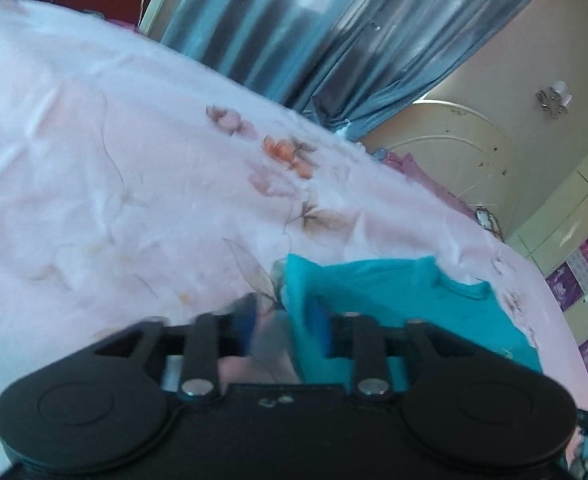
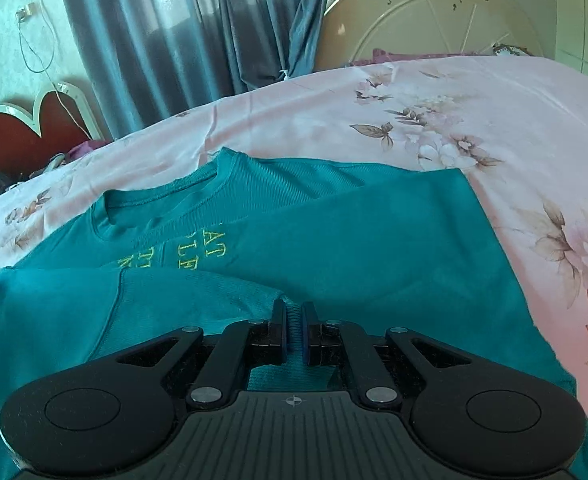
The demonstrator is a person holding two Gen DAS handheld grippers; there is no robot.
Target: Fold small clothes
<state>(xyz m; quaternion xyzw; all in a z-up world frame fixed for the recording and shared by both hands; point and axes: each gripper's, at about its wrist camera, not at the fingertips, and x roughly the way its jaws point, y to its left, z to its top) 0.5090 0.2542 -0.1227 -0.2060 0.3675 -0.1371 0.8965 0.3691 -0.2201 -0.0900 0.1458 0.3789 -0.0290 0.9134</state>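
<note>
We look down each gripper, close over the bed; both views share the teal shirt (image 2: 334, 232) and curtains (image 1: 294, 32)

A teal T-shirt (image 2: 334, 240) lies flat on the bed, neckline toward the far left, with yellow embroidered lettering on its chest partly covered. One side is folded over the middle, its edge running diagonally across the lettering. A short sleeve lies spread at the near left.

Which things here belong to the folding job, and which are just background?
Job:
teal cotton T-shirt with yellow lettering
right gripper, jaws shut on its fabric
left gripper

Background:
pink floral bedsheet
blue-grey curtains
red heart-shaped headboard
</note>
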